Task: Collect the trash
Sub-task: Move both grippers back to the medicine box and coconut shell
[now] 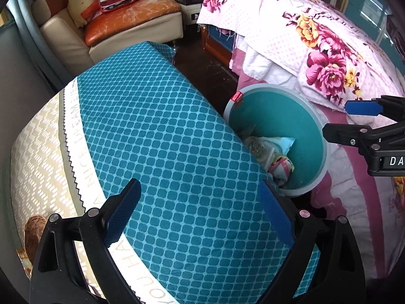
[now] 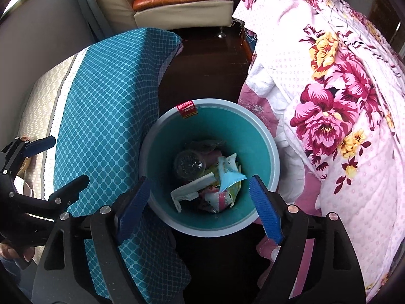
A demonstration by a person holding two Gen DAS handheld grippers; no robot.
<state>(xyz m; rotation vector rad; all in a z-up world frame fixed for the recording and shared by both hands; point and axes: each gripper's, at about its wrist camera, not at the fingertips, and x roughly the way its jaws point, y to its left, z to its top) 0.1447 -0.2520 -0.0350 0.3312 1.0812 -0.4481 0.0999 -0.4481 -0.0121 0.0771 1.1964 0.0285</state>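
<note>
A teal bin with a grey rim (image 2: 174, 112) stands on the dark floor between a blue-patterned bed and a floral quilt. It holds trash (image 2: 215, 185): a clear plastic cup (image 2: 188, 164), white cardboard and crumpled wrappers. My right gripper (image 2: 200, 209) is open and empty, straight above the bin's near rim. My left gripper (image 1: 198, 217) is open and empty over the blue cover (image 1: 157, 131); the bin (image 1: 311, 111) lies to its right, with the right gripper (image 1: 354, 119) above it. The left gripper (image 2: 48, 162) shows at the right wrist view's left edge.
A floral quilt (image 2: 341, 106) hangs over the bed on the right, touching the bin. A cream sofa with an orange cushion (image 1: 131, 17) stands at the back. A brown object (image 1: 34, 233) lies on the beige bed part at lower left. Dark floor (image 2: 205, 65) runs between the beds.
</note>
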